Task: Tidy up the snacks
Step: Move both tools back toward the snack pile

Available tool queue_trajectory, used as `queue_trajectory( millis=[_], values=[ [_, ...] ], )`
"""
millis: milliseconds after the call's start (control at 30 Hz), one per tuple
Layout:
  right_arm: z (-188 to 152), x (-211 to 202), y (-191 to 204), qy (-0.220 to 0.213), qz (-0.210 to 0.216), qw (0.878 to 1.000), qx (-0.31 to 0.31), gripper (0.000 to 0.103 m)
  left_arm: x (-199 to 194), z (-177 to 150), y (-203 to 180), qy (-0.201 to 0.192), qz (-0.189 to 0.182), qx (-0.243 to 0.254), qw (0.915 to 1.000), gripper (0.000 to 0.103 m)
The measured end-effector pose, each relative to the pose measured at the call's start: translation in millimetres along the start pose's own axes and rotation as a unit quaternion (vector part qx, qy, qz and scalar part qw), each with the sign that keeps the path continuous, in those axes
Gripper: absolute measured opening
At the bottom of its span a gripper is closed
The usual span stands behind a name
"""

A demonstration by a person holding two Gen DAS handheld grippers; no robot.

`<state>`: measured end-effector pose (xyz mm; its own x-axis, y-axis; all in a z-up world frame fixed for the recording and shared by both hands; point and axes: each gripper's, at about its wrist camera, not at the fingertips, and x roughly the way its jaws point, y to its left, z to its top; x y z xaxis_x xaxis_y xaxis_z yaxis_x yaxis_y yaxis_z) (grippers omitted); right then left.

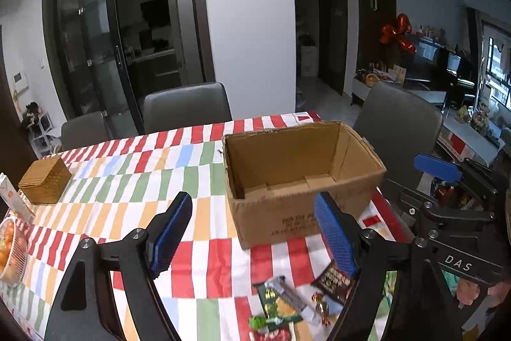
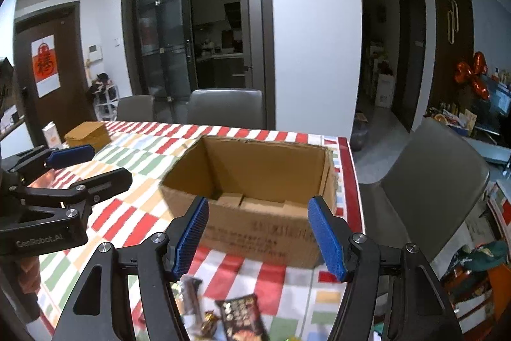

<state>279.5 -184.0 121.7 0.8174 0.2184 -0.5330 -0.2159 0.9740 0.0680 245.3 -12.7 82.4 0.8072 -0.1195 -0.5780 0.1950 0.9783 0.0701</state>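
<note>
An open, empty cardboard box [image 1: 300, 168] stands on the striped tablecloth; it also shows in the right wrist view [image 2: 255, 181]. Several wrapped snacks lie in front of it: a dark brown packet [image 1: 335, 280], a green packet [image 1: 278, 302], a gold-wrapped candy [image 1: 321, 307]. The right wrist view shows the dark packet [image 2: 242, 318], a brown bar [image 2: 191, 296] and the candy [image 2: 209, 325]. My left gripper [image 1: 255, 232] is open and empty above the snacks. My right gripper [image 2: 258, 235] is open and empty, just before the box.
A woven box [image 1: 44, 181] and a carton [image 1: 12, 197] stand at the table's left, with a fruit basket [image 1: 16, 264] at the near left. Grey chairs [image 1: 186, 107] line the far side and one chair [image 2: 431, 187] stands at the right end.
</note>
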Motion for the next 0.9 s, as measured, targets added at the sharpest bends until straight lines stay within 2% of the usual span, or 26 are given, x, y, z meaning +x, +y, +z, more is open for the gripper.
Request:
queue_trajectory(
  millis=[267, 433, 900],
  values=[
    [-31, -22, 15, 0.004, 0.018, 1.000, -0.002, 0.066, -26, -35, -2, 0.003, 0.000, 0.006, 1.0000, 0.081],
    [-49, -26, 23, 0.019, 0.025, 0.999, -0.004, 0.066, -29, -54, -2, 0.020, -0.011, 0.002, 0.9997, 0.082],
    [-107, -10, 42, 0.104, 0.032, 0.994, -0.004, 0.066, -9, -124, 7, 0.092, -0.027, -0.009, 0.9953, 0.082]
  ],
)
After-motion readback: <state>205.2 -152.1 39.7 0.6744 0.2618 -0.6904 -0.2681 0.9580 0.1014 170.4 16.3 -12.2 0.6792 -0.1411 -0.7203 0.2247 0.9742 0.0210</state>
